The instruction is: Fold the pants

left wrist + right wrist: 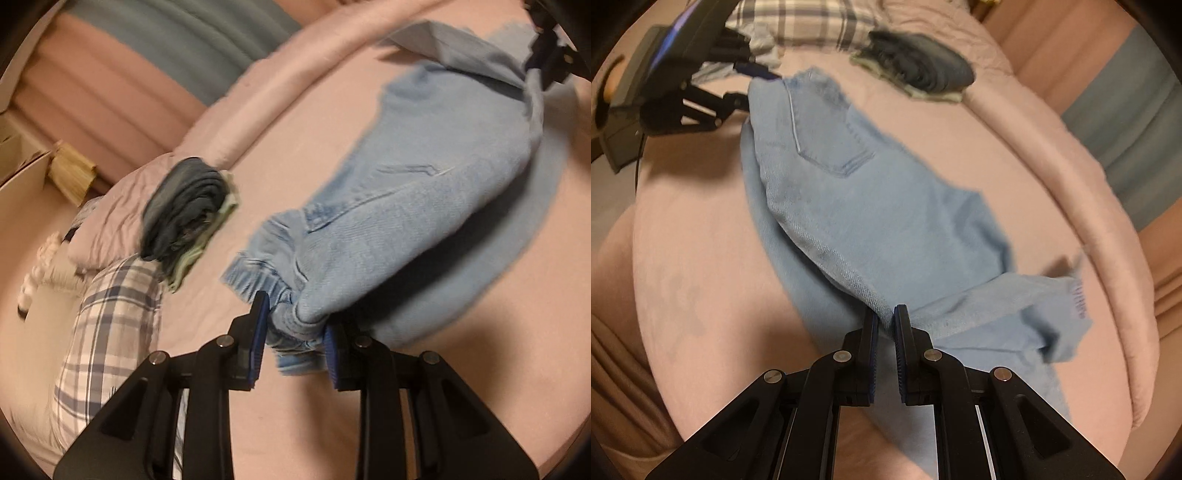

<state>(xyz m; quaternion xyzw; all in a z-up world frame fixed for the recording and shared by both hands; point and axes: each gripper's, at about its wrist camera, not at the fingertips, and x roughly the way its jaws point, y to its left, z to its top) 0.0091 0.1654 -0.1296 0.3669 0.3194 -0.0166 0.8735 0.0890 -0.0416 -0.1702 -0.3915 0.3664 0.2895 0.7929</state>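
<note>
Light blue jeans (pixel 424 192) hang stretched between my two grippers above a pink bed. My left gripper (pixel 295 328) is shut on the bunched waistband end, near the back pocket. It also shows in the right wrist view (pixel 753 74) at the top left. My right gripper (pixel 885 325) is shut on a folded edge of the jeans (pixel 871 206) toward the leg end, with a frayed hem to its right. It also shows in the left wrist view (pixel 543 59) at the top right. Part of the legs droops below.
A stack of folded dark clothes (pixel 184 214) lies on the bed (pixel 295 406) beside a plaid pillow (pixel 110 332) and a pink quilt roll (pixel 258 96). The stack also shows in the right wrist view (pixel 923 70). A cardboard box (pixel 18 162) stands past the bed edge.
</note>
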